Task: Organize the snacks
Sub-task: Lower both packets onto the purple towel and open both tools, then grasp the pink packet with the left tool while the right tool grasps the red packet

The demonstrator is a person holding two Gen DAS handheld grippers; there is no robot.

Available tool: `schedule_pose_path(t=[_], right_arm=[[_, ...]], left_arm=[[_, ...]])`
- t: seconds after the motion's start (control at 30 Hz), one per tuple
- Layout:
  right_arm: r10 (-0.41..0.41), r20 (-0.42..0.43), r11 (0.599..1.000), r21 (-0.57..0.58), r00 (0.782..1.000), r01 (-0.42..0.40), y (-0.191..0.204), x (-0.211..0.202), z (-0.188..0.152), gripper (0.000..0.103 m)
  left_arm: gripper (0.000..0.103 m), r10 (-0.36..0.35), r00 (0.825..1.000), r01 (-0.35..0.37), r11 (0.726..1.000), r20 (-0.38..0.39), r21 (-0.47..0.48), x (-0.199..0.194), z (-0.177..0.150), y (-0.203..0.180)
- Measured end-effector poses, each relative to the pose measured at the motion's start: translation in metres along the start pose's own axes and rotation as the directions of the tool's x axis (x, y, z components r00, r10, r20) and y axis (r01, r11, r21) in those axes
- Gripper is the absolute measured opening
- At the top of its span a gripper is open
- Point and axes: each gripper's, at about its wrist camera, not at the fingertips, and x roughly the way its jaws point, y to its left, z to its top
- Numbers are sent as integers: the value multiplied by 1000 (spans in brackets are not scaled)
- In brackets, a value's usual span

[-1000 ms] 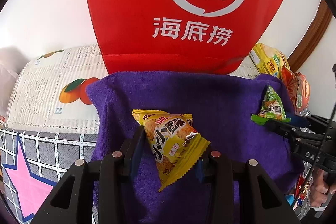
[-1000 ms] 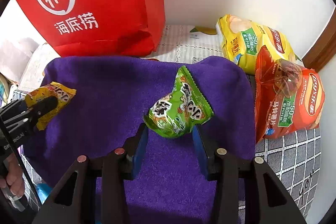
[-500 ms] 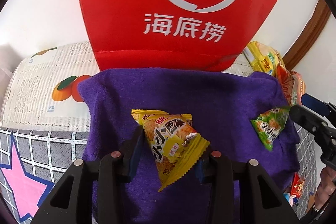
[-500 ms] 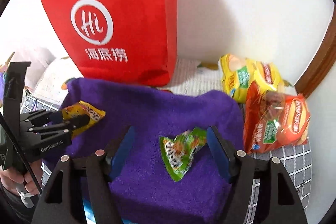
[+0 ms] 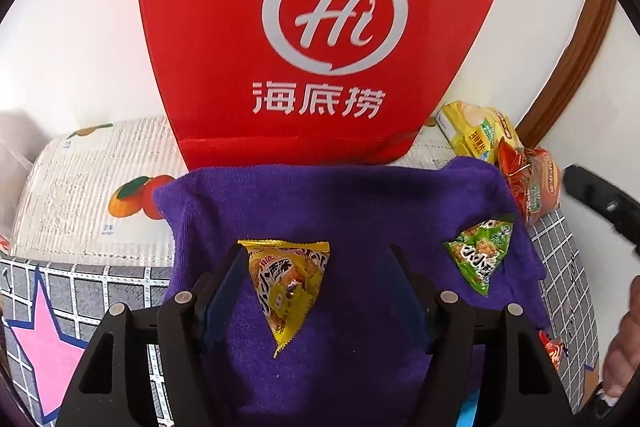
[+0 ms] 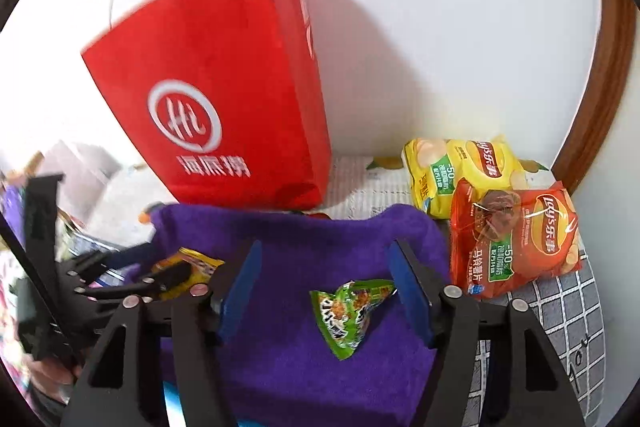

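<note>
Your left hand-held gripper [image 5: 316,291] is spreading, letting the yellow packet [image 5: 286,281] lie on the purple cloth [image 5: 340,199]; your right hand-held gripper [image 6: 326,291] narrows, empty, over the green packet [image 6: 350,309]. Both placed, I'd say; next, fetch the chip bags [image 6: 508,239].

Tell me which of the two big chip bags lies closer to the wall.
The yellow chip bag. It lies at the back beside the wall, and the red chip bag lies in front of it, overlapping its lower edge.

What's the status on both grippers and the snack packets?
Left gripper opening, right gripper closing, neither gripping. Yellow packet, green packet on purple cloth. Nothing blocking.
</note>
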Motion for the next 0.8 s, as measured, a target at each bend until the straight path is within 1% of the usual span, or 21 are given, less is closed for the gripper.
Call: schedule_pose_path(t=[0.1, 0.17, 0.27, 0.33, 0.4, 0.5, 0.57, 0.7, 0.73, 0.8], right_arm=[[-36, 65, 999, 16, 997, 35, -3, -26, -1, 63], [-57, 79, 998, 36, 995, 54, -7, -40, -6, 63], [-92, 69, 995, 50, 993, 89, -17, -56, -19, 62], [-130, 56, 991, 51, 990, 127, -24, -66, -32, 60], [-150, 44, 987, 64, 988, 147, -31, -75, -44, 58], [-153, 23, 984, 96, 988, 150, -44, -89, -66, 58], [-158, 15, 981, 112, 987, 155, -50, -97, -82, 58], [-157, 1, 980, 122, 988, 156, -57, -106, -110, 58], [-154, -6, 980, 124, 988, 153, -58, -107, -117, 59], [-146, -24, 981, 126, 989, 148, -58, -103, -131, 63]], left_arm=[[68, -9, 1000, 8, 1000, 18, 2, -12, -1, 3], [68, -14, 1000, 14, 1000, 28, 4, -19, -1, 2], [68, -31, 998, 31, 1000, 48, 7, -31, -1, -1], [68, -35, 997, 34, 999, 64, 15, -42, -1, -4], [68, -39, 996, 37, 999, 86, 25, -53, -1, -9], [68, -44, 991, 40, 999, 122, 37, -71, -3, -17], [68, -50, 989, 45, 998, 138, 42, -82, -10, -19], [68, -66, 991, 62, 997, 120, 36, -92, -25, -17], [68, -61, 991, 57, 998, 119, 32, -95, -29, -15], [68, -50, 991, 47, 999, 123, 22, -101, -35, -9]])
